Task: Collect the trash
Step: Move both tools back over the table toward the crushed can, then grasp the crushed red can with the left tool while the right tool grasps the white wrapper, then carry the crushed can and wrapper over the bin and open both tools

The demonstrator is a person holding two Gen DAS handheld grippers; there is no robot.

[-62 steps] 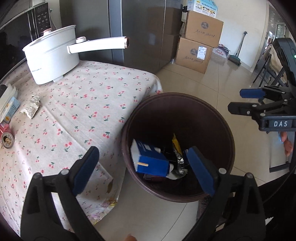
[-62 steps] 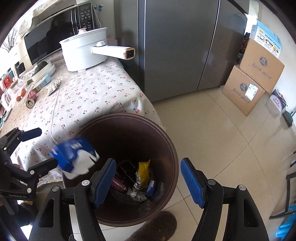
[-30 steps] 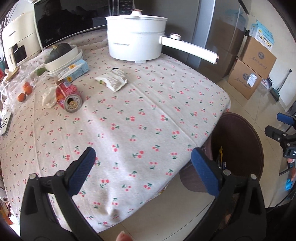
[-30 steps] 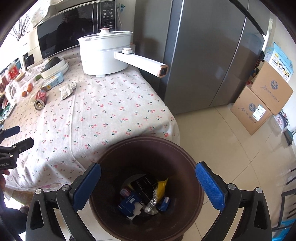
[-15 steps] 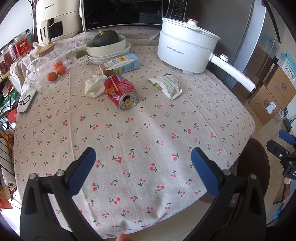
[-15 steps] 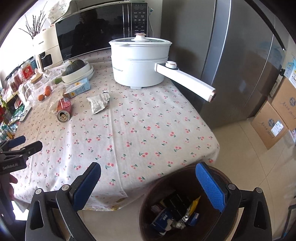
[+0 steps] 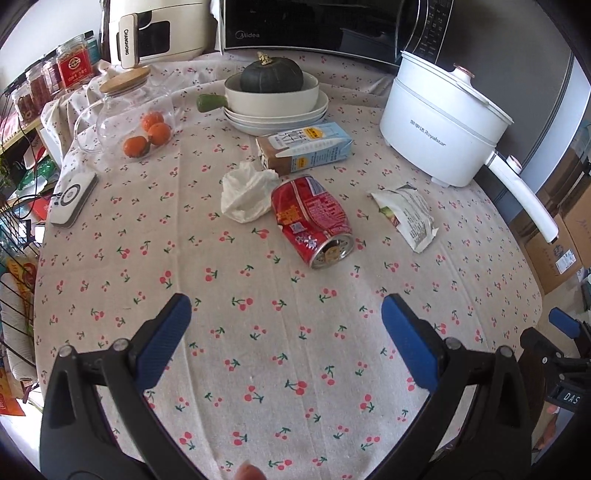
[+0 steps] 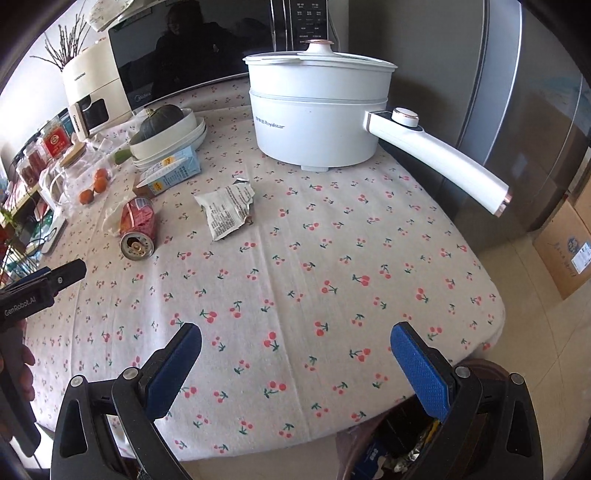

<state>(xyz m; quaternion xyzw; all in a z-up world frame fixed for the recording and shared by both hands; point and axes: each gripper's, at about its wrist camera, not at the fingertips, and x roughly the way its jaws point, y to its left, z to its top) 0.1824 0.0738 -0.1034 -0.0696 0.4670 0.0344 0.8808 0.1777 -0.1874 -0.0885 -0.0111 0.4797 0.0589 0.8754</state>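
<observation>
On the cherry-print tablecloth (image 7: pixel 258 332) lie a red drink can (image 7: pixel 314 221) on its side, a crumpled white tissue (image 7: pixel 245 192) touching it, a torn snack wrapper (image 7: pixel 406 212) and a milk carton (image 7: pixel 304 149). My left gripper (image 7: pixel 286 328) hovers open over the cloth, short of the can, with nothing in it. My right gripper (image 8: pixel 295 360) is open and empty above the table's near edge; can (image 8: pixel 137 230) and wrapper (image 8: pixel 229 210) lie far ahead. The brown trash bin (image 8: pixel 391 450) holding trash sits below the right finger.
A white electric pot (image 7: pixel 439 136) with a long handle (image 8: pixel 439 155) stands at the back right. Stacked bowls hold a pumpkin (image 7: pixel 271 75); a glass jar (image 7: pixel 133 118) holds oranges. A microwave (image 7: pixel 314 22), a white remote (image 7: pixel 72 197), a fridge (image 8: pixel 517 92) and cardboard boxes (image 8: pixel 565 243) surround the table.
Both grippers swung away from the bin and up over the table. A blue carton that was dropping earlier now lies in the bin. The can, tissue and wrapper came into closer view.
</observation>
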